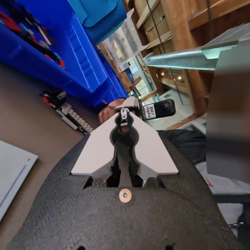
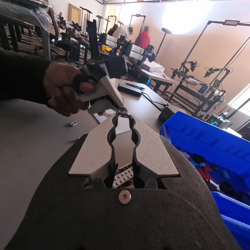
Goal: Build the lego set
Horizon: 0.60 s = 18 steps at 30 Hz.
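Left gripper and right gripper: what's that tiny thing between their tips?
A small grey Lego piece sits there. The left gripper and the right gripper both pinch it at their tips. Both wrist views show it.

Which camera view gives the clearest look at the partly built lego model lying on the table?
The left wrist view: the partly built lego model lies in the open on the table beside the blue bin. In the right wrist view only a studded grey plate shows through the gap behind the fingers.
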{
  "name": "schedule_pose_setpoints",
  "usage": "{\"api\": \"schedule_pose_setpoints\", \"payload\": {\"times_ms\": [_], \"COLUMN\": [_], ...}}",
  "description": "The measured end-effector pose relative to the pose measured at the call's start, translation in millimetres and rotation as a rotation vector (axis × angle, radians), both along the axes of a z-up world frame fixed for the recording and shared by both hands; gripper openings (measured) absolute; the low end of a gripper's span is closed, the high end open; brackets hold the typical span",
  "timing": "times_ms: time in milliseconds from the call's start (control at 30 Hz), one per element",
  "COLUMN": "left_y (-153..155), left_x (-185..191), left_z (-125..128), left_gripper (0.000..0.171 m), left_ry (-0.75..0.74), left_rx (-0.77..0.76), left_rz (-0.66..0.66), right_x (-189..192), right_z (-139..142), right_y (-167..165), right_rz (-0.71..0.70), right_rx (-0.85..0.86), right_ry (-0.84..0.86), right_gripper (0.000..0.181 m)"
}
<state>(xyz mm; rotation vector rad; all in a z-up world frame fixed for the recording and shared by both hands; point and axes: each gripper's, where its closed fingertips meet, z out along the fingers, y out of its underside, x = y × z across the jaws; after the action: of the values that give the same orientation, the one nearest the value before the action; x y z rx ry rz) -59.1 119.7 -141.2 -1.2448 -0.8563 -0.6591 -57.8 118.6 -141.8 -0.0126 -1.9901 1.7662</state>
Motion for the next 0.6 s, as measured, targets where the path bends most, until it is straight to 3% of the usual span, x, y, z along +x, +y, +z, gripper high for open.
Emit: {"api": "schedule_pose_setpoints", "payload": {"times_ms": [133, 600], "left_y": [2.8, 7.8], "left_x": [1.4, 3.1], "left_z": [2.0, -4.5], "left_gripper": [0.009, 0.009], "left_ry": [-0.046, -0.069], "left_rx": [0.054, 0.031], "left_rz": [-0.013, -0.012], "right_x": [3.4, -0.2], "right_z": [2.6, -6.4], "right_y": [-0.3, -2.5], "right_rz": [0.004, -0.034], "right_rx": [-0.006, 0.045], "right_ry": [0.033, 0.067], "right_gripper": [0.017, 0.017]}}
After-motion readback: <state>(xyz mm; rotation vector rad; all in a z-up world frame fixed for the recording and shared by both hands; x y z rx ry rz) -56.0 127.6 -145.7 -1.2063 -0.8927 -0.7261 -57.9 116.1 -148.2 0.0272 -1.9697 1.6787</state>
